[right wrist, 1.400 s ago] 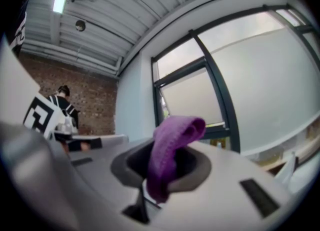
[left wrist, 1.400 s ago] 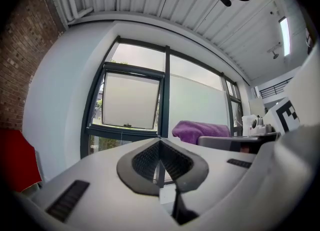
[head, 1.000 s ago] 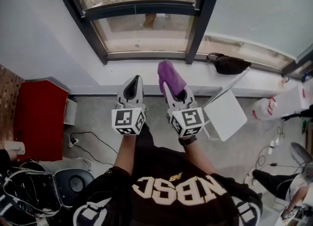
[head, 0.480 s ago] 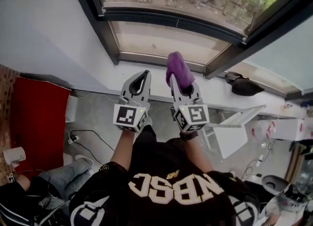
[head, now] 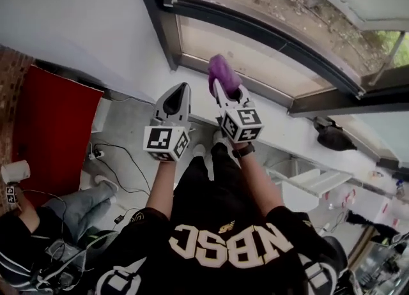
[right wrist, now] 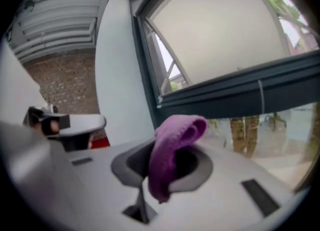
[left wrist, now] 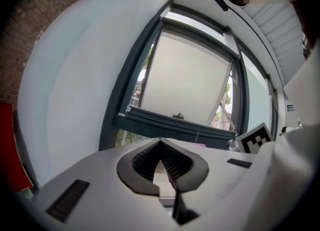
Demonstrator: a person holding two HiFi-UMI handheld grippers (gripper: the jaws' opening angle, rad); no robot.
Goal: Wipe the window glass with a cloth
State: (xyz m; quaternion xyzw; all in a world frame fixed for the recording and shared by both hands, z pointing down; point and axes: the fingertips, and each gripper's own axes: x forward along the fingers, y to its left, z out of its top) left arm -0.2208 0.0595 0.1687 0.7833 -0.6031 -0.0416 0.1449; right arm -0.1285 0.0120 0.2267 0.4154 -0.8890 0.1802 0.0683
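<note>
My right gripper (head: pixel 225 88) is shut on a purple cloth (head: pixel 221 73), which bulges out past its tips; in the right gripper view the cloth (right wrist: pixel 172 147) hangs over the closed jaws. The left gripper (head: pixel 178 94) sits beside it to the left, its jaws shut with nothing between them (left wrist: pixel 161 145). Both point toward the window glass (head: pixel 255 64) of a dark-framed window (head: pixel 160 19) just ahead. The cloth is close to the lower pane but apart from it, above the white sill (head: pixel 192 96).
An upper sash (left wrist: pixel 192 82) is tilted open. A red cabinet (head: pixel 48 121) stands at the left. A black bag (head: pixel 332 137) lies on the sill at right, a white folding chair (head: pixel 313 185) below it. Cables and a seated person's leg (head: pixel 77 204) are on the floor.
The head view has swung so the window now runs diagonally to the right. Both grippers have risen closer to the lower pane, the right one still shut on the cloth.
</note>
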